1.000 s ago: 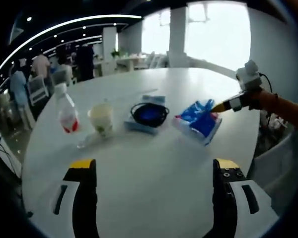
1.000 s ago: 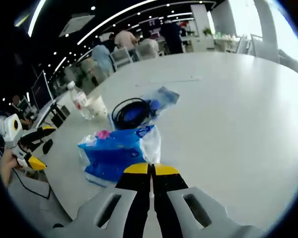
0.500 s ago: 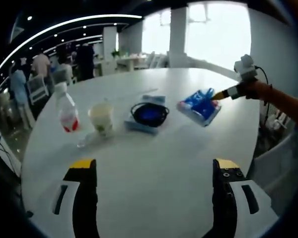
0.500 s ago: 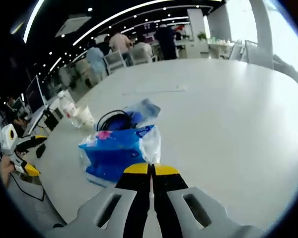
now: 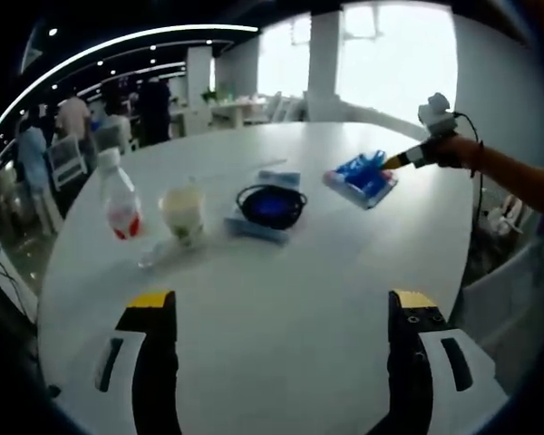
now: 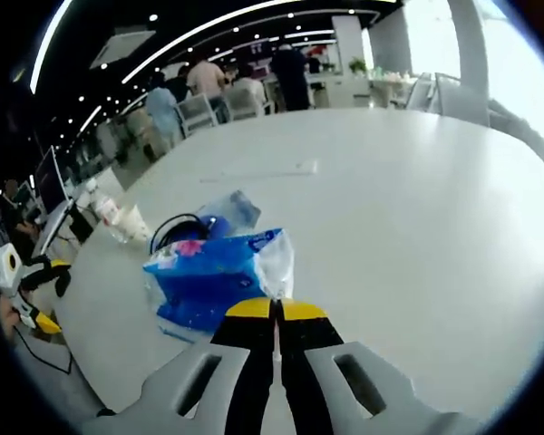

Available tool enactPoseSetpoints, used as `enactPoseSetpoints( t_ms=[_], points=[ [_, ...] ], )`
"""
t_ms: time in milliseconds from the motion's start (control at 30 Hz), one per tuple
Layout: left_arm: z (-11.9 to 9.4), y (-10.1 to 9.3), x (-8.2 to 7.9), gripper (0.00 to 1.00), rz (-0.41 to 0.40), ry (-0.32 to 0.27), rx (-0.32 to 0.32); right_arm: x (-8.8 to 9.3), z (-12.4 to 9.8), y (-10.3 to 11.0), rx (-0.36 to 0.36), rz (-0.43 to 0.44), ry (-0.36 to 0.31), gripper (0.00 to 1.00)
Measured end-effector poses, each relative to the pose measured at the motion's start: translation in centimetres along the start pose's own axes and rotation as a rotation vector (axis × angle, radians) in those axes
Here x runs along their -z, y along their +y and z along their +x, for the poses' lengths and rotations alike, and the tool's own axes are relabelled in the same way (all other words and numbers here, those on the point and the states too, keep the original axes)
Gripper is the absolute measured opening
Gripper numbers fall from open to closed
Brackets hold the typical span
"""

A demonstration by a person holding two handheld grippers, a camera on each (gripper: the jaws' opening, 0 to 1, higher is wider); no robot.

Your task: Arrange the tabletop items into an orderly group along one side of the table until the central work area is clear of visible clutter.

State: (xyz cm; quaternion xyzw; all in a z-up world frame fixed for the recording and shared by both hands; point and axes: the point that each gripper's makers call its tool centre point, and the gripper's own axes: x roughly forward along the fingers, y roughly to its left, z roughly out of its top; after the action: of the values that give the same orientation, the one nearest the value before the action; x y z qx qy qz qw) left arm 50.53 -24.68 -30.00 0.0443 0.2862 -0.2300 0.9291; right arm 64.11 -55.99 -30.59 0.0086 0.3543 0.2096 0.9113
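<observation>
Carrying blue packet (image 6: pixel 213 281) above tabletop (image 6: pixel 417 236) | right gripper (image 6: pixel 274 313) fingers clamped on its thin edge | left gripper (image 5: pixel 281 313) fingers apart, idle | risk: packet could be dropped if film slips.

The left gripper view looks low across the table (image 5: pixel 281 299) from its near edge, items well ahead of its jaws; the right gripper view faces back, close behind the packet (image 6: pixel 213 276); both share table, packet and cable (image 5: pixel 272 201)
</observation>
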Motion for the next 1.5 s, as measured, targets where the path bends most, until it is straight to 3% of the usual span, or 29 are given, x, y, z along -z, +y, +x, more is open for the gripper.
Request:
enactPoseSetpoints(
  t_ms=[300,867,1500],
  points=[
    [0.1,0.3,0.2,0.99,-0.004,0.005,-0.009,0.2,0.7,-1.8,0.01,0.007,0.01,0.01],
    [0.7,0.2,1.3,0.98,-0.004,0.046,-0.003,-1.7,2.2,-6.9,0.073,-0.006,-0.009,0.01],
    [1.2,0.5,1.9,0.98,-0.012,0.058,-0.009,-1.3,5.0,-9.7,0.042,0.062,0.035,0.01]
  ],
)
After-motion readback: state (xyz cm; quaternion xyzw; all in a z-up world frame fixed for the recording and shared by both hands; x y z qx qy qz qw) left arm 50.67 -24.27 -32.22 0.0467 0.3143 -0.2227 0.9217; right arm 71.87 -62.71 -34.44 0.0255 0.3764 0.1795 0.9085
